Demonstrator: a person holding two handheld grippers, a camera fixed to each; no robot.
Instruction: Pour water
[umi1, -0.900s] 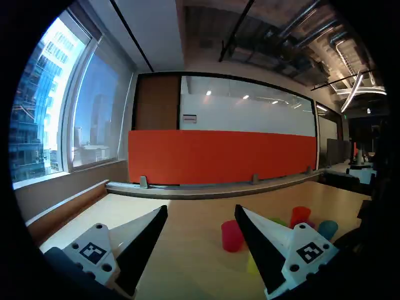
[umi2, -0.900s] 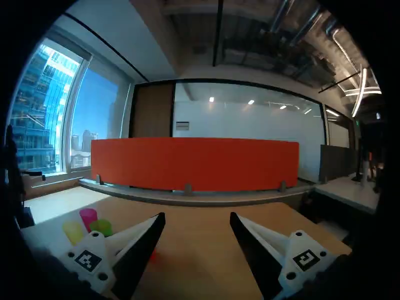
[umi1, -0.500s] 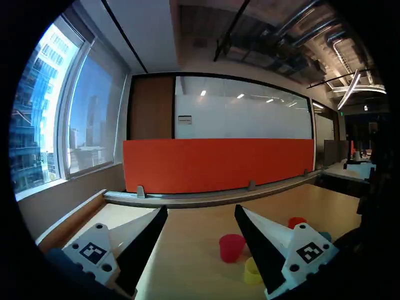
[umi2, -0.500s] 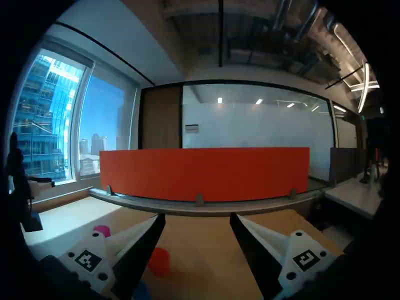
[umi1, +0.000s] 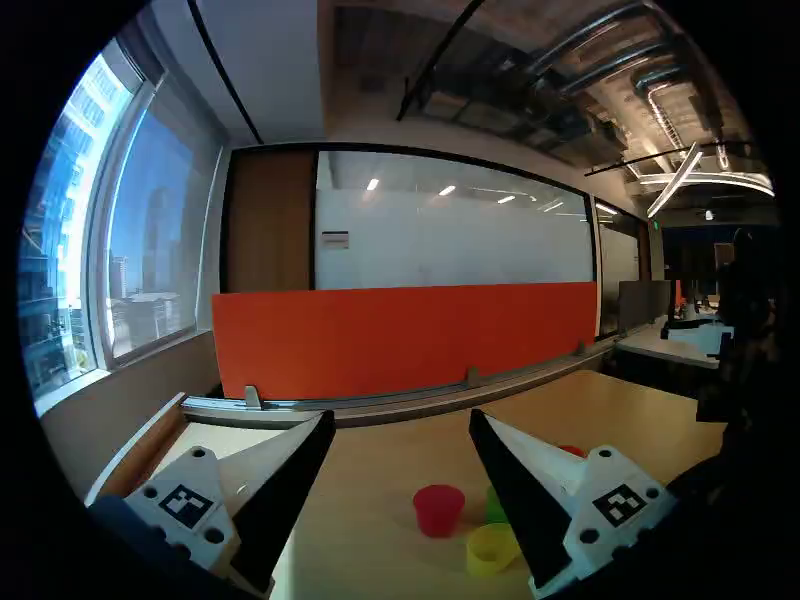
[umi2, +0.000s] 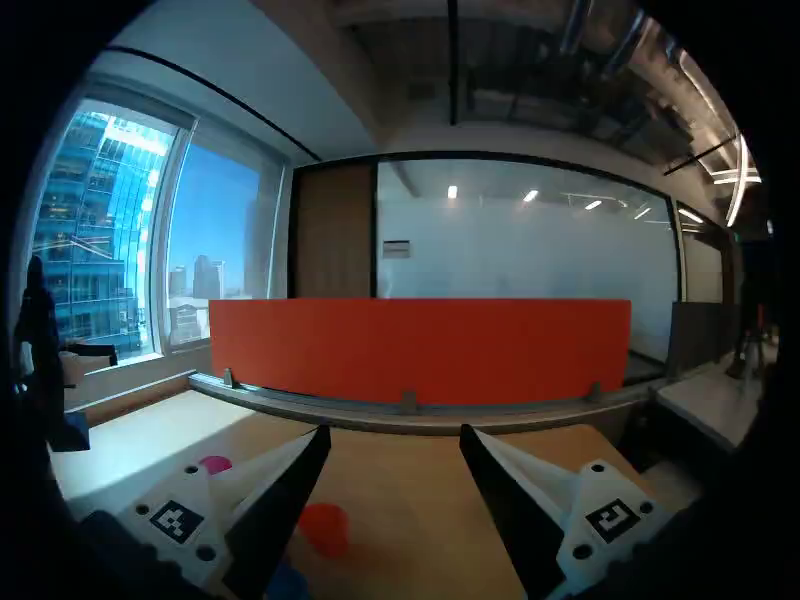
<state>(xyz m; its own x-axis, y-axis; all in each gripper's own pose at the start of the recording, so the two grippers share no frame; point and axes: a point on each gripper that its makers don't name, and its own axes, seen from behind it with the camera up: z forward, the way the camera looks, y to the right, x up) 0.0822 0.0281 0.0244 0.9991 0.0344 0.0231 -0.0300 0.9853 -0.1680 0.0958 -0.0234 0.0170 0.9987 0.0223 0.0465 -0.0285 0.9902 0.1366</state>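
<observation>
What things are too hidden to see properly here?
Left gripper view: green cup, half behind the left gripper.
Right gripper view: pink cup, mostly behind the right gripper; blue object, cut off by the bottom edge.
Both views: water in any cup, too small to tell.

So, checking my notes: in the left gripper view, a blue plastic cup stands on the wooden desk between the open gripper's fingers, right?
Not blue: the left gripper view shows a red plastic cup standing on the wooden desk between the open left gripper's fingers.

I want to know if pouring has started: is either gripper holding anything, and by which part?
Nothing is held: the left gripper and right gripper are both open and empty.
</observation>
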